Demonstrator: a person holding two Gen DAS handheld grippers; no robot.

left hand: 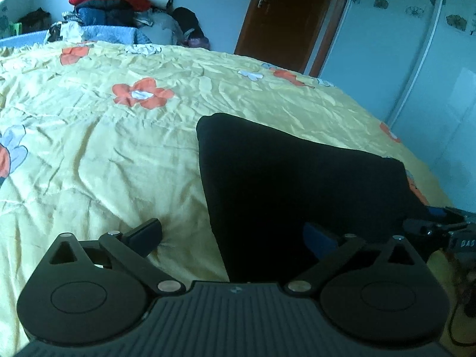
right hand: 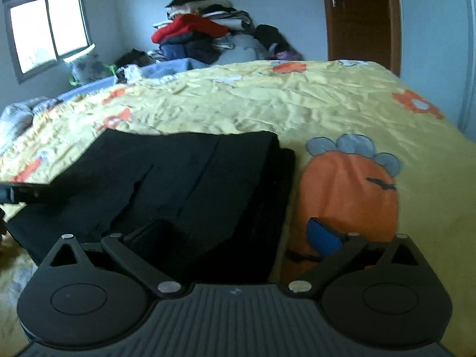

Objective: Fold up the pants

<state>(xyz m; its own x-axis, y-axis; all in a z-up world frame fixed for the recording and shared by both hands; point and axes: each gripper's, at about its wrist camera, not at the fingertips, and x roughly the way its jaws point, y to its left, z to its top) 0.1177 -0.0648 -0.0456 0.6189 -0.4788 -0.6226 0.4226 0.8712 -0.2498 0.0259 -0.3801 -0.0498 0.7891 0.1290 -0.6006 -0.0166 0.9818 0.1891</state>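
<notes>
Black pants (left hand: pixel 297 178) lie folded on the yellow flowered bedspread (left hand: pixel 104 148). My left gripper (left hand: pixel 232 238) hovers at their near left edge, open wide; one finger (left hand: pixel 145 235) is over the bedspread and the blue-padded one (left hand: pixel 318 238) over the cloth. In the right wrist view the pants (right hand: pixel 193 178) show layered folds. My right gripper (right hand: pixel 235 235) stands open over their near right edge, its dark finger (right hand: pixel 148 235) above the cloth and its blue pad (right hand: pixel 324 235) above an orange flower. Neither gripper presses on the cloth. Each gripper shows at the other view's edge: right gripper (left hand: pixel 446 229), left gripper (right hand: pixel 20 192).
A tall pile of clothes (left hand: pixel 119 3) sits beyond the bed's far side. A brown door (left hand: pixel 285 15) and a white wardrobe (left hand: pixel 416 59) stand at the right. A window (right hand: pixel 47 26) is at the far left. The bedspread stretches wide around the pants.
</notes>
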